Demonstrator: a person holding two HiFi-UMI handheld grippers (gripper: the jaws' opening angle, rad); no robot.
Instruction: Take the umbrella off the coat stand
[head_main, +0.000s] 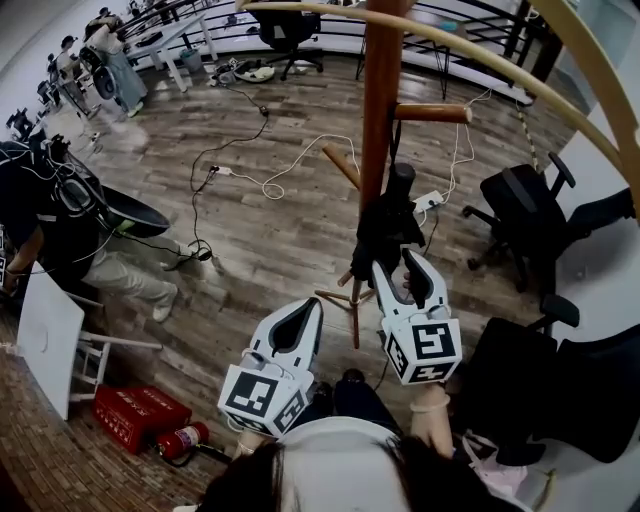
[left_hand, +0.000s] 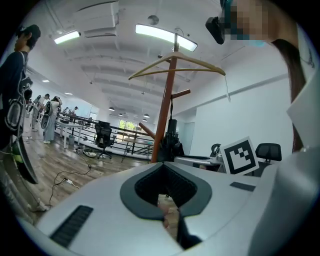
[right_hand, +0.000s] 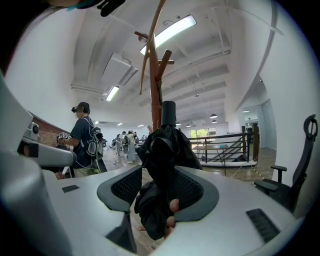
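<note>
Two grippers are jutting forward from the person's hands above the wooden floor (head_main: 270, 250). Nearest, the left gripper (head_main: 308, 305) is resting with its fingers together and nothing between them, hanging short of the coat stand (head_main: 378, 110) and to its left. The right gripper (head_main: 398, 262) is standing a little further in, its fingers (head_main: 385, 292) apart on either side of the lower end of the umbrella (head_main: 392, 225). The black cloth is hanging between the pads without being pinched, and in the right gripper view bare pad is showing on both sides of it.

The umbrella, black and folded, is hanging on the stand, close against the right side of the brown pole and below a short peg (head_main: 432, 113). Its long axis is running upright: the stubby round handle is pointing up and the bunched cloth is pointing down toward the stand's feet. Pale bent-wood arcs (head_main: 480, 55) are crowning the pole.

Each gripper's cube is carrying black-and-white square markers and no letters. At the near left of the floor a red box (head_main: 135, 415) is bearing print too small to read, with a red fire extinguisher (head_main: 182, 440) lying just beside it.

Further off, a white cable (head_main: 300, 165) is snaking across the boards beyond the stand, and a black office chair (head_main: 520, 215) is standing at the right.
</note>
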